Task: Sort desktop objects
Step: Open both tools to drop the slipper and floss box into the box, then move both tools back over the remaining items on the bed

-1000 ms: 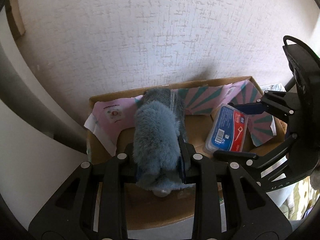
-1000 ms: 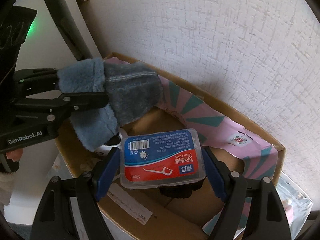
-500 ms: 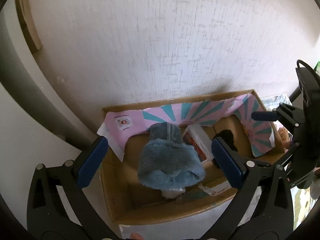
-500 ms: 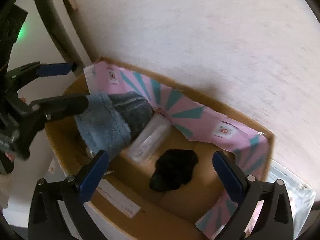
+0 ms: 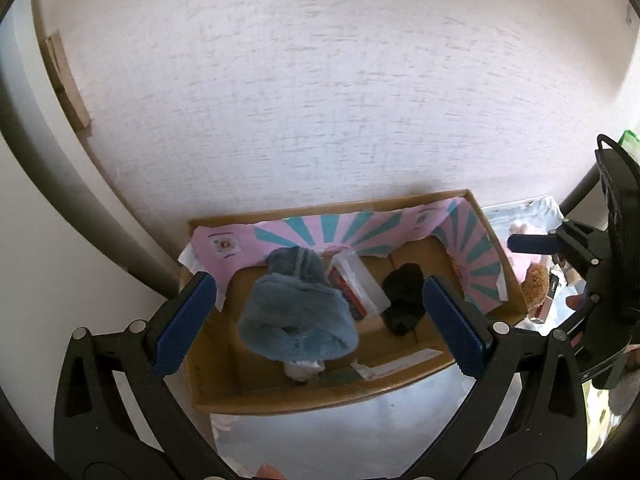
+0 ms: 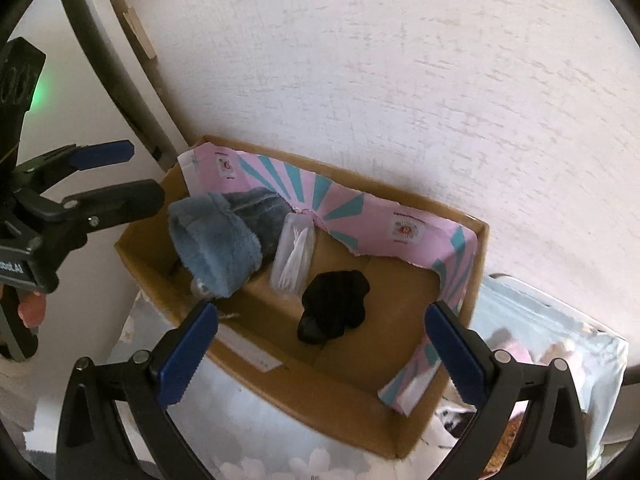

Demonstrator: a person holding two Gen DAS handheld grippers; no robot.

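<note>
A cardboard box lined with pink and teal paper stands against the white wall. Inside lie a fluffy blue slipper, a clear dental floss box on its side, and a black cloth lump. My left gripper is open and empty above the box's front. My right gripper is open and empty above the box's near edge. Each gripper shows at the side of the other's view.
A clear plastic bag with a brown plush toy and pink items lies right of the box. A dark curved pipe runs along the wall at the left. A floral cloth covers the surface.
Both grippers opened: the left let the blue slipper drop into the box, the right let go of the floss box. Both then pulled back and up.
</note>
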